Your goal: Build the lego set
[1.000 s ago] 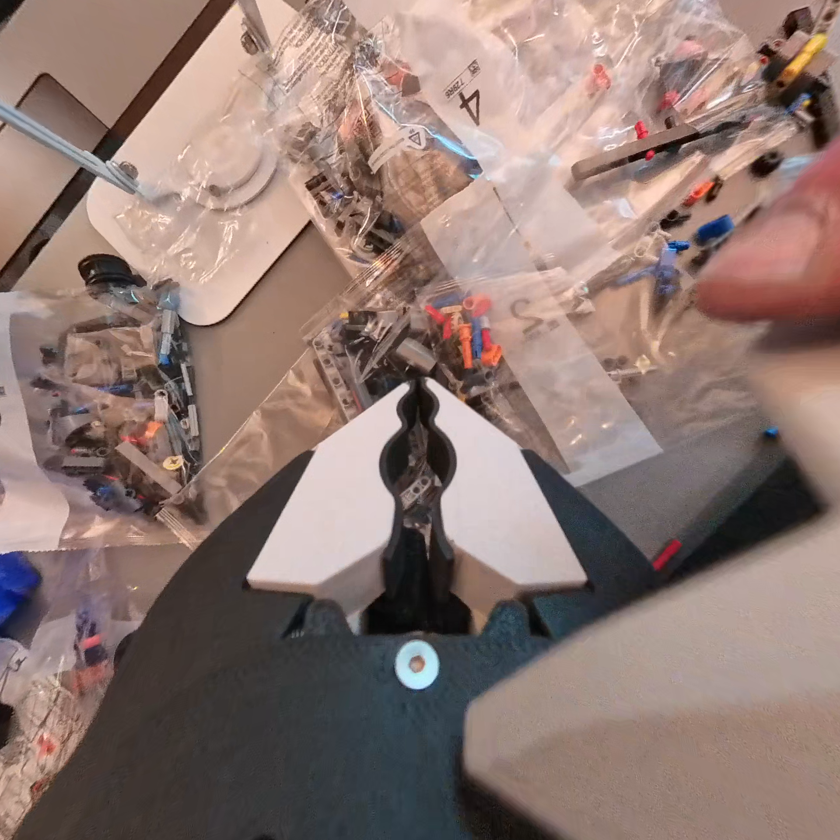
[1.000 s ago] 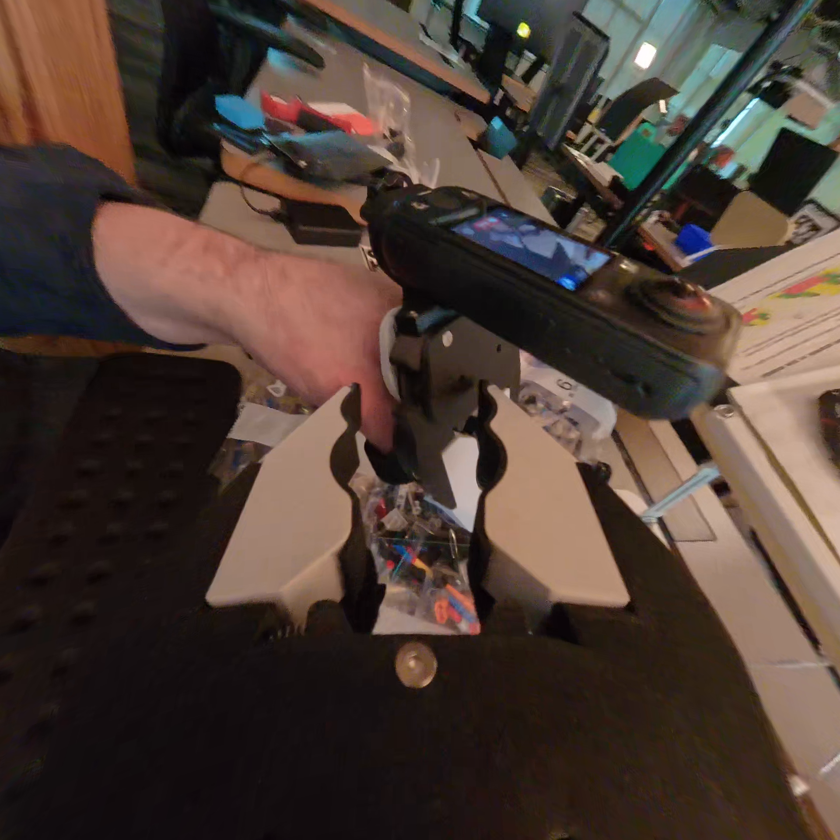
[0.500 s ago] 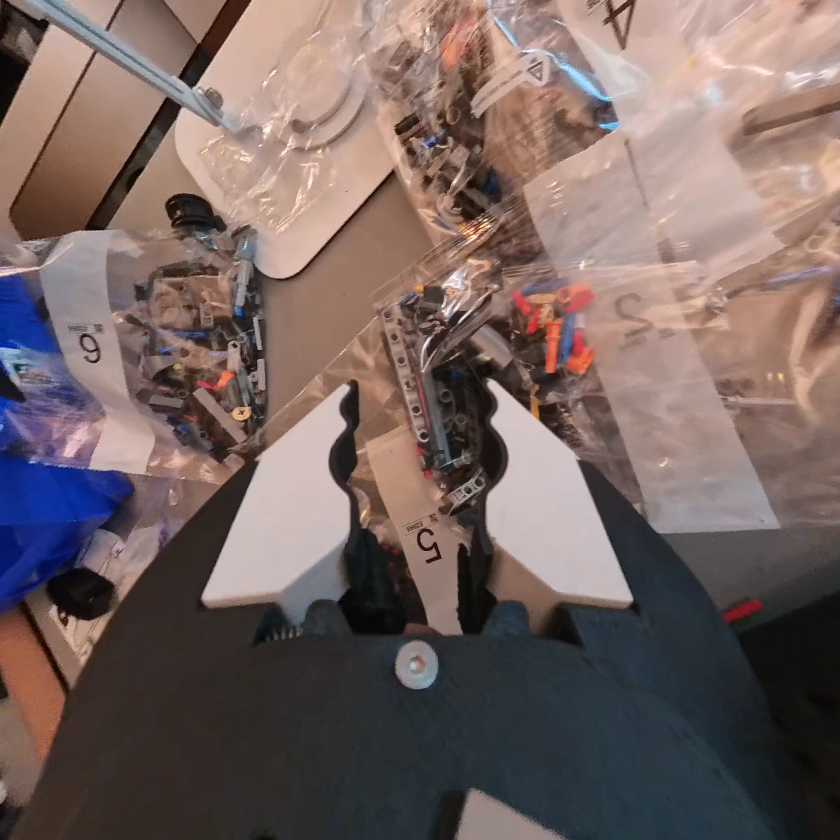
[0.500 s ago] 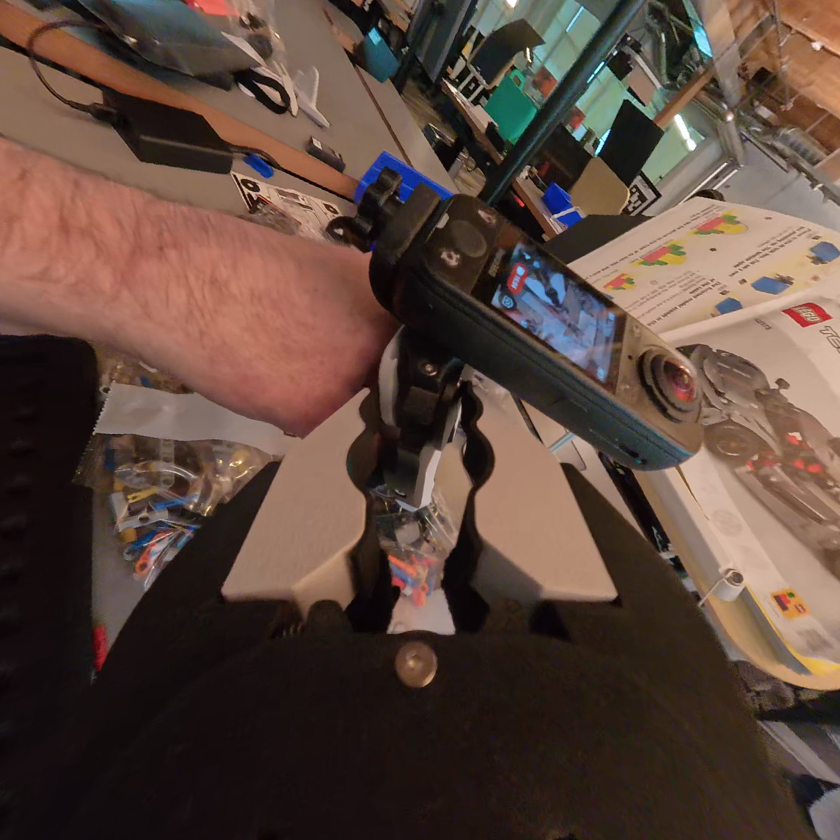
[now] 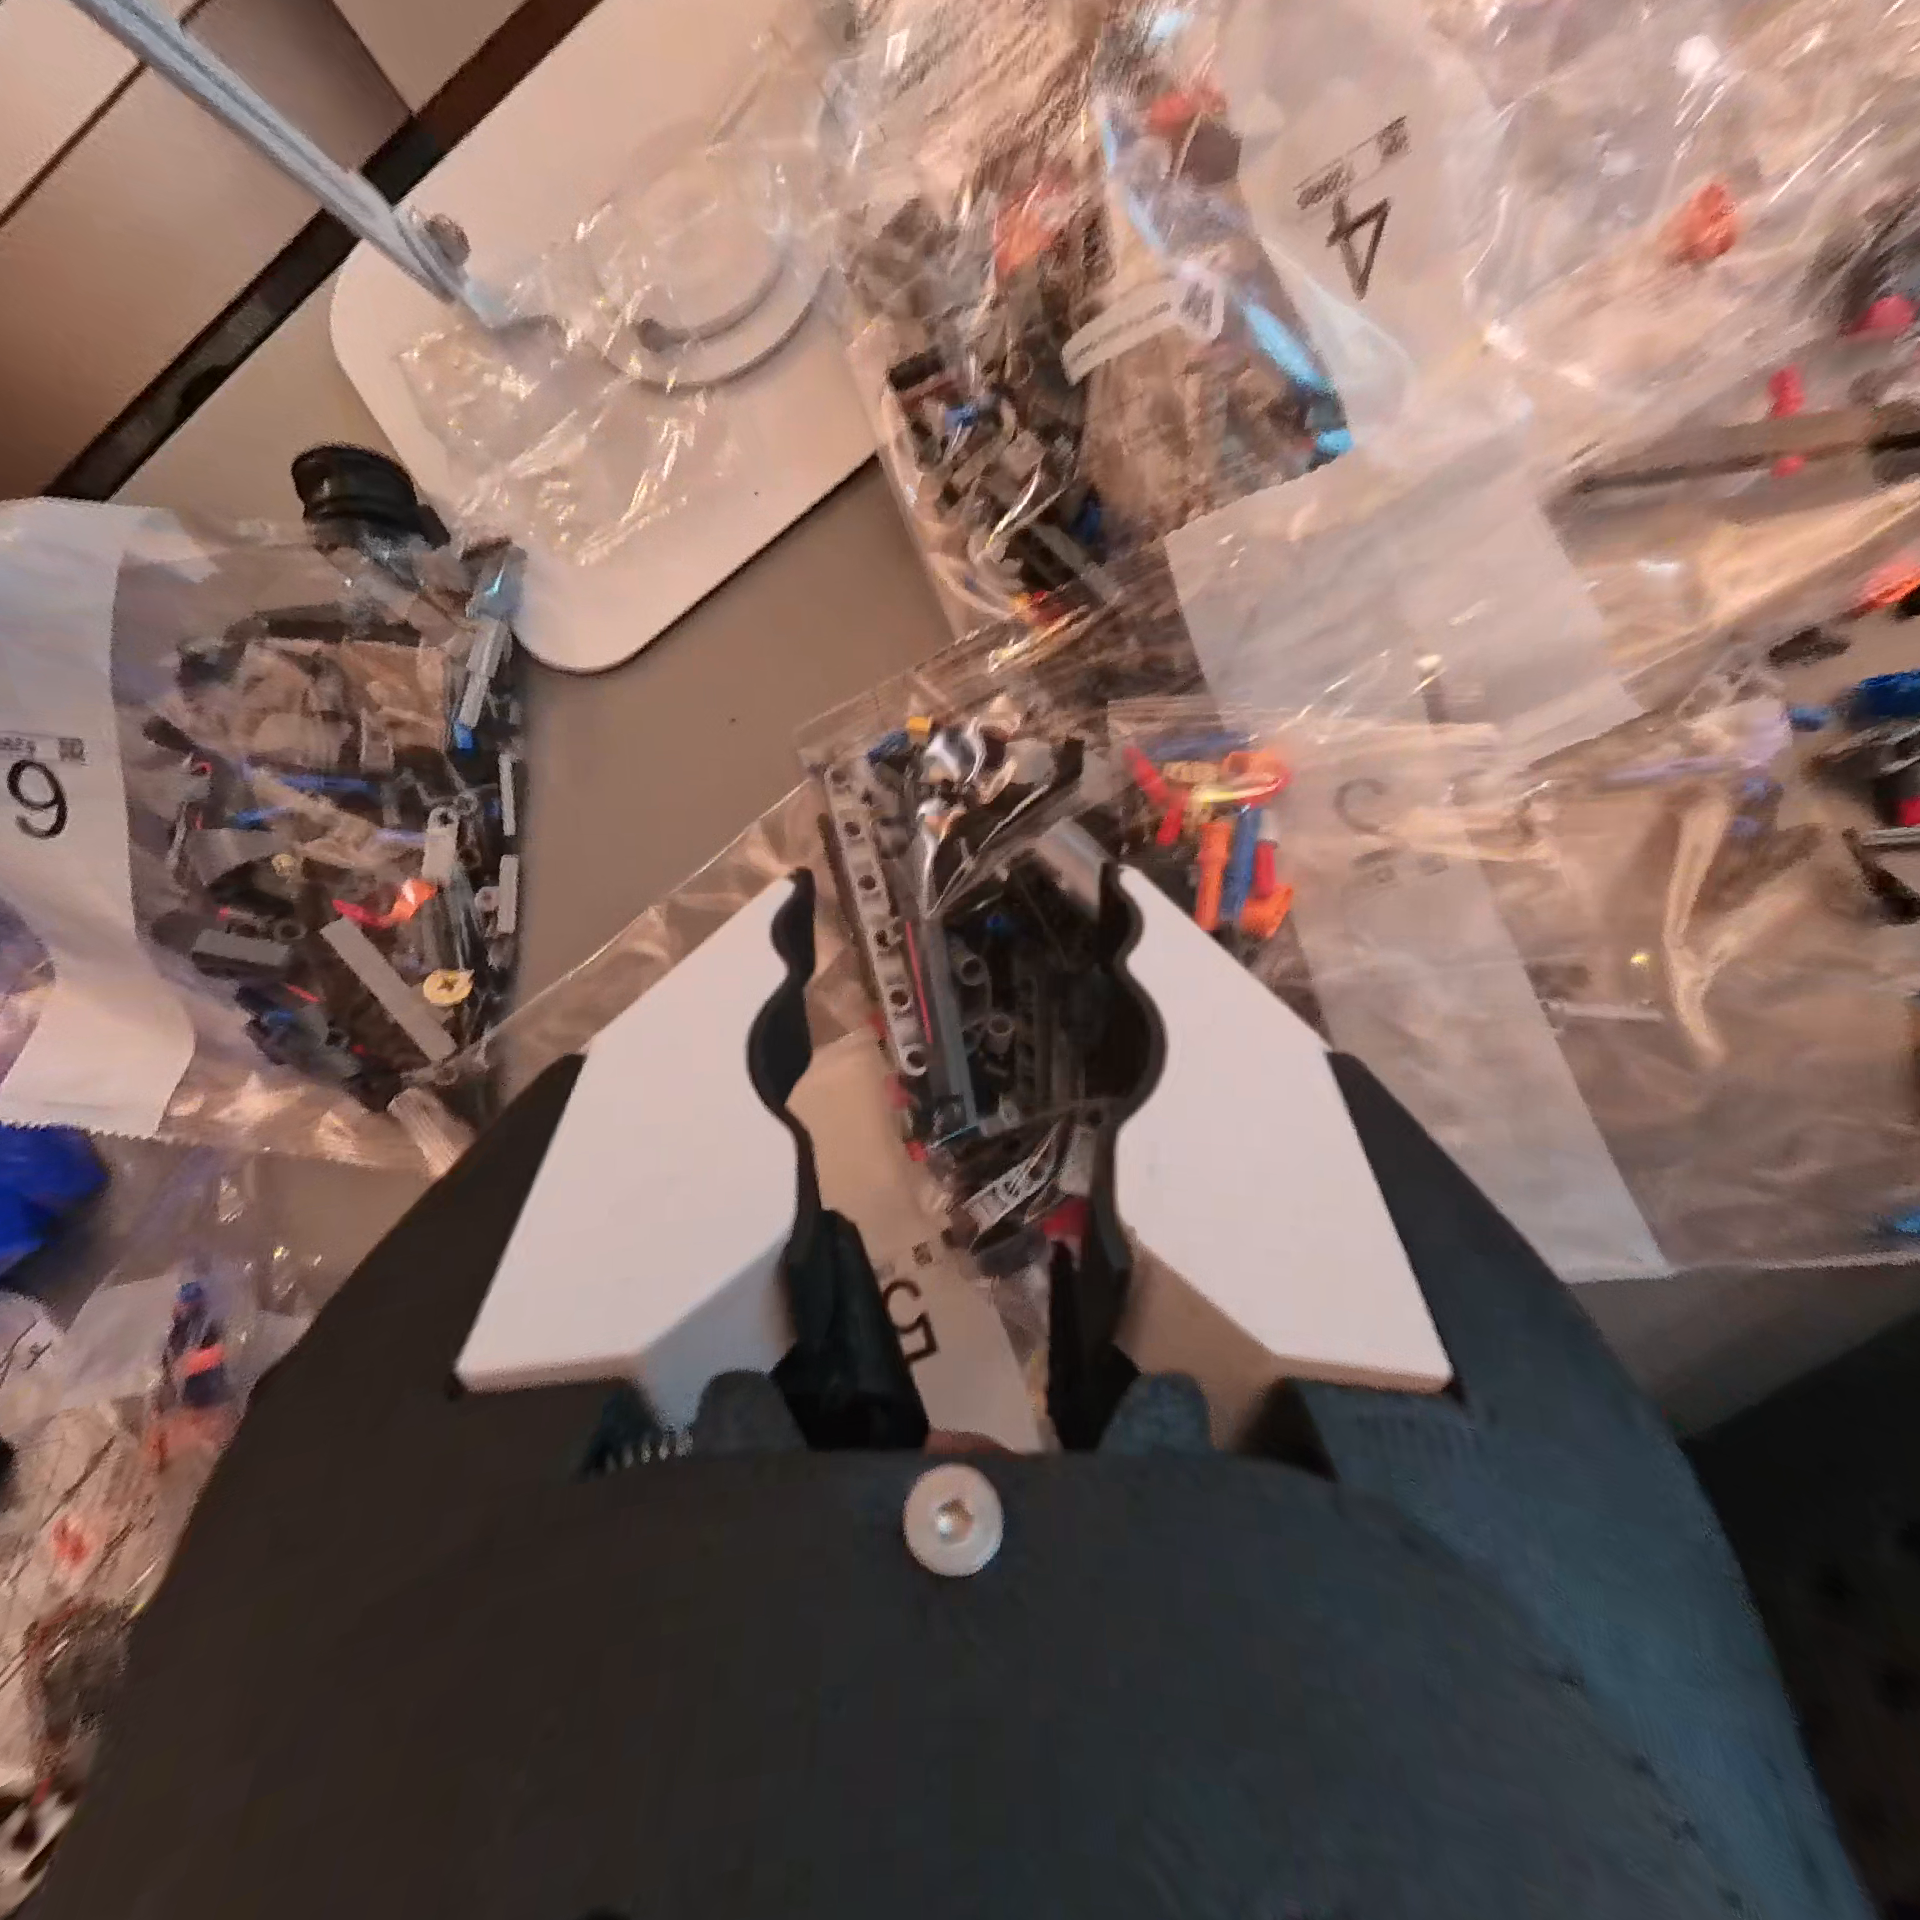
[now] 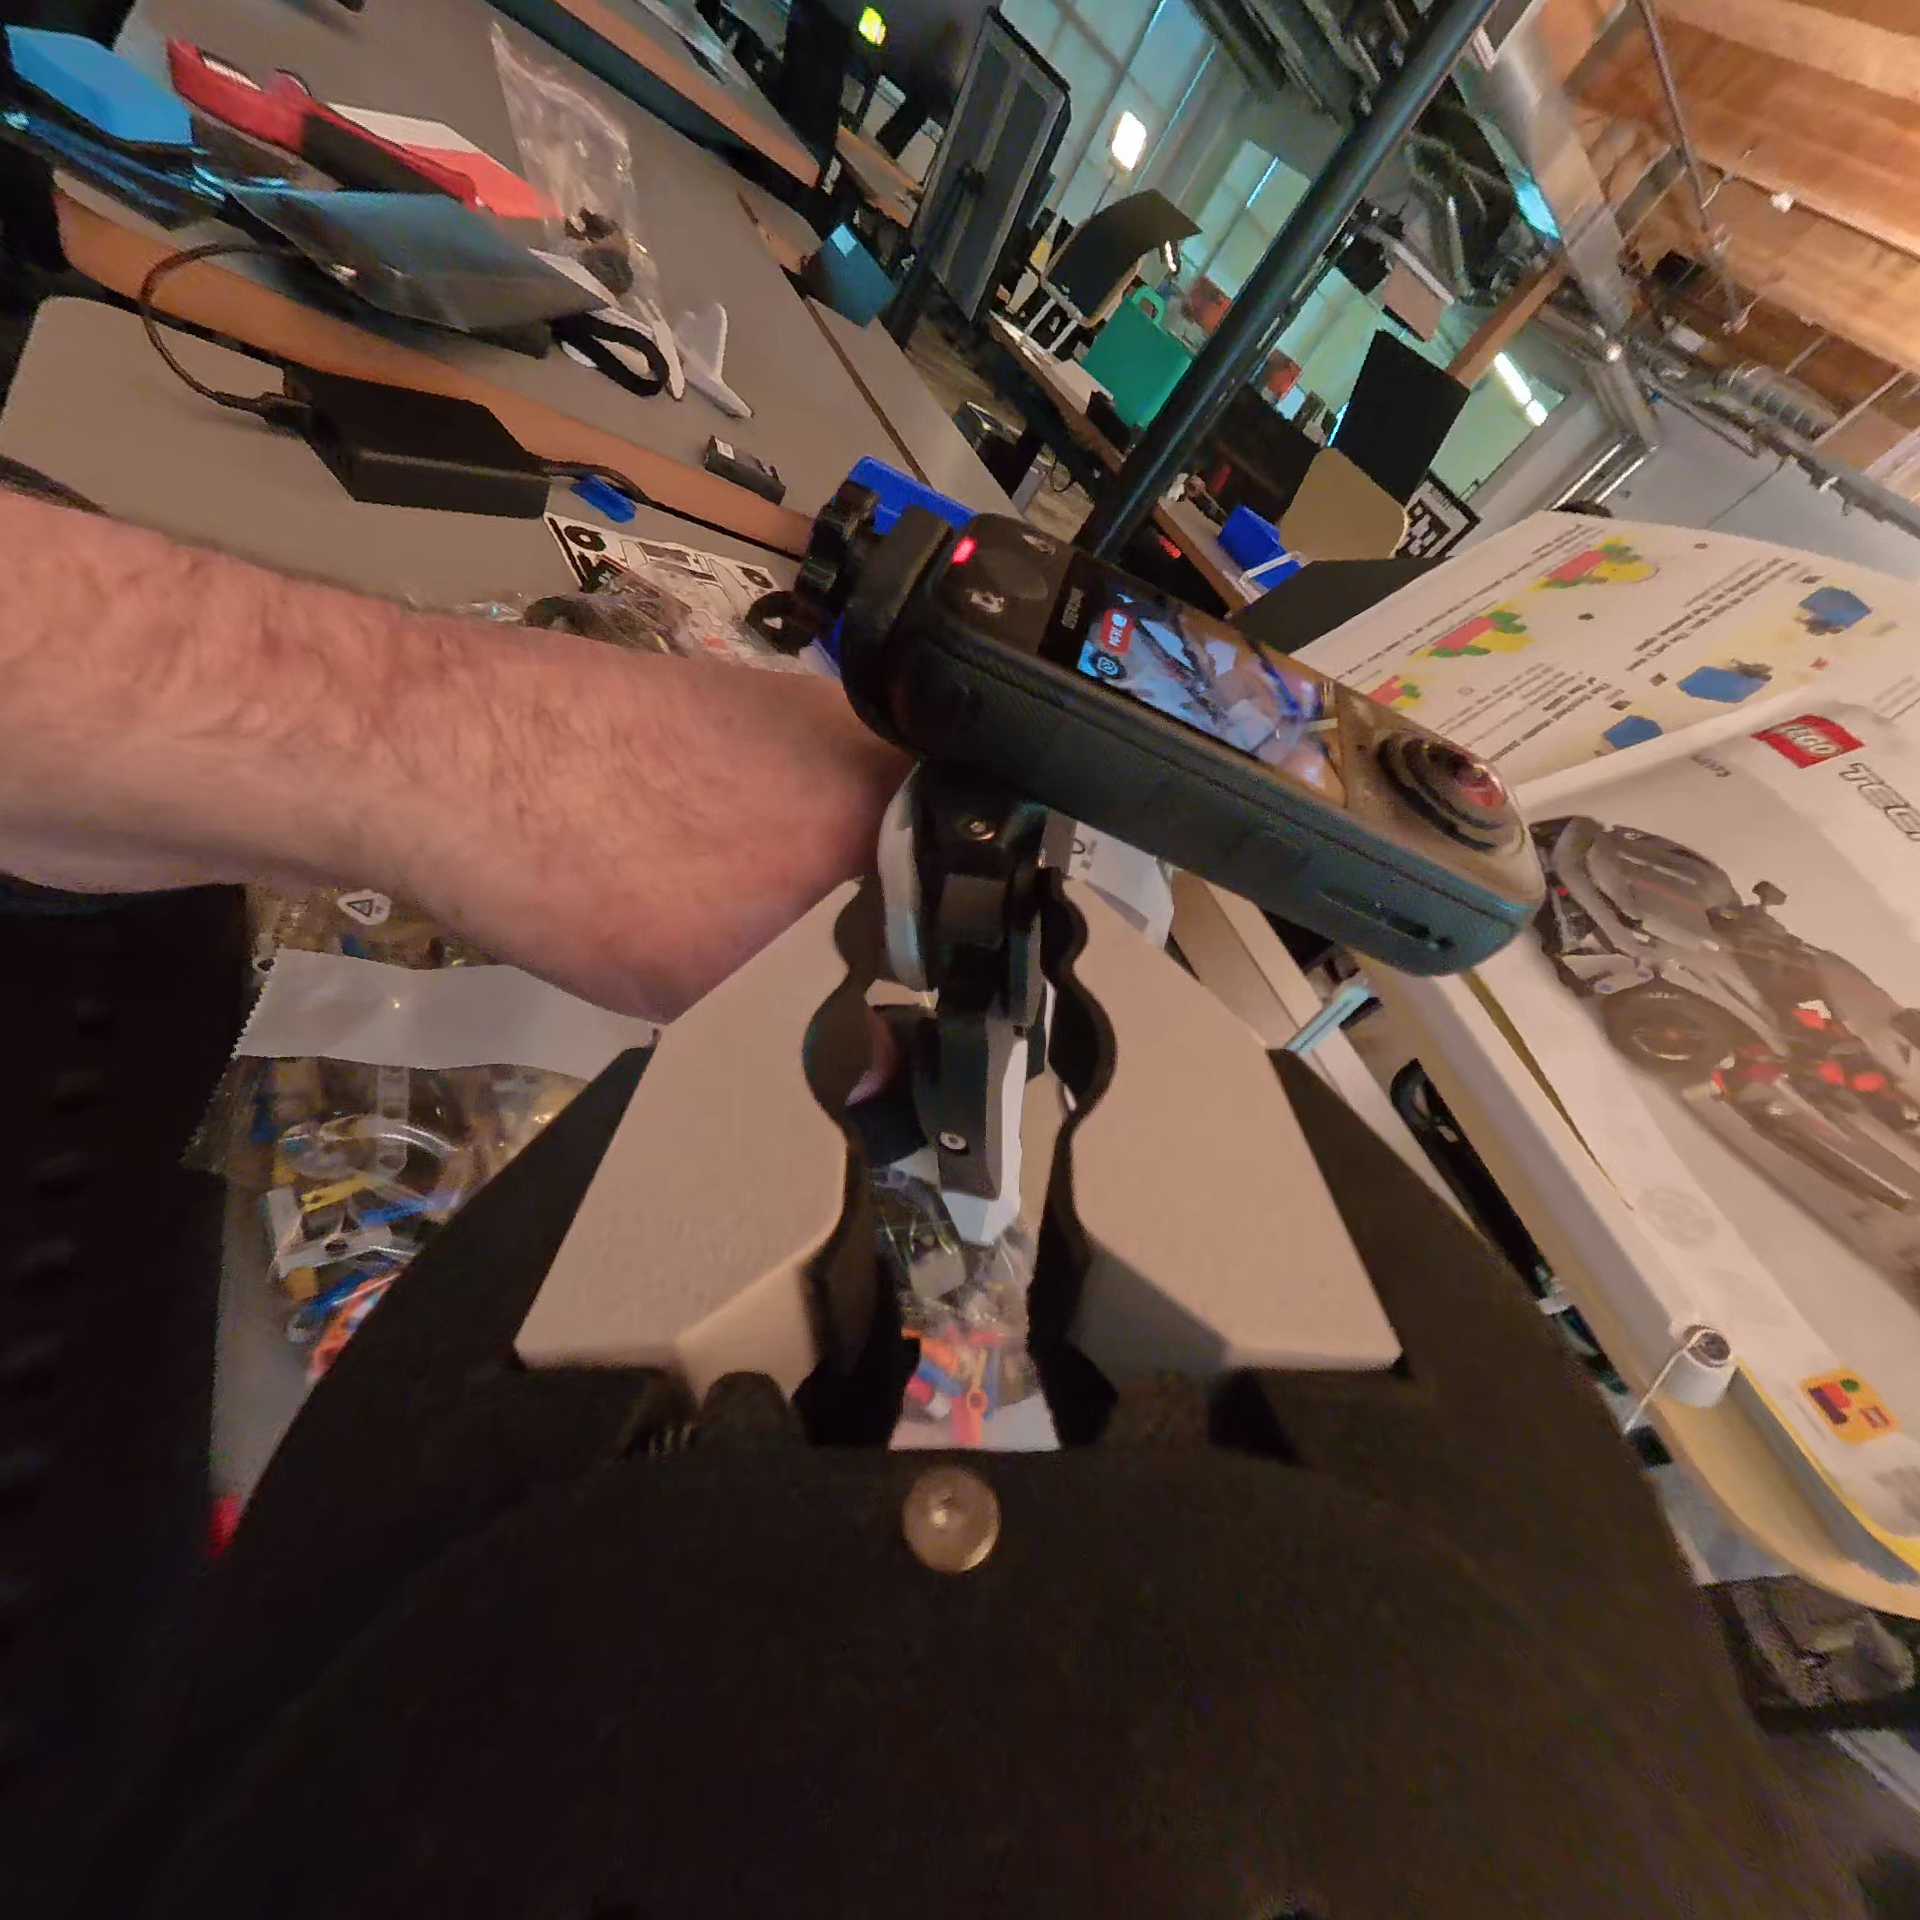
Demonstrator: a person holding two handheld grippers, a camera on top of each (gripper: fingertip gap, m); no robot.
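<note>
1. Your left gripper (image 5: 954, 997): jaws spread wide, nothing pinched between them, pointing down at the table.
2. Your right gripper (image 6: 951, 1049): jaws apart w/ a narrower gap, holding nothing, aimed level toward your other hand.
3. Your left forearm (image 6: 416, 769) is bare, reaching across the right wrist view; hand mostly hidden.

A grey table (image 6: 156, 436) runs back into a large open workroom where rows of further desks (image 6: 1049, 384) carry dark monitors (image 6: 997, 177). A black pole (image 6: 1278, 281) rises slantwise past tall, bright, greenish windows (image 6: 1174, 156). Above hang a wooden ceiling (image 6: 1787, 208), metal ducting and small lit lamps (image 6: 1127, 135).
</note>
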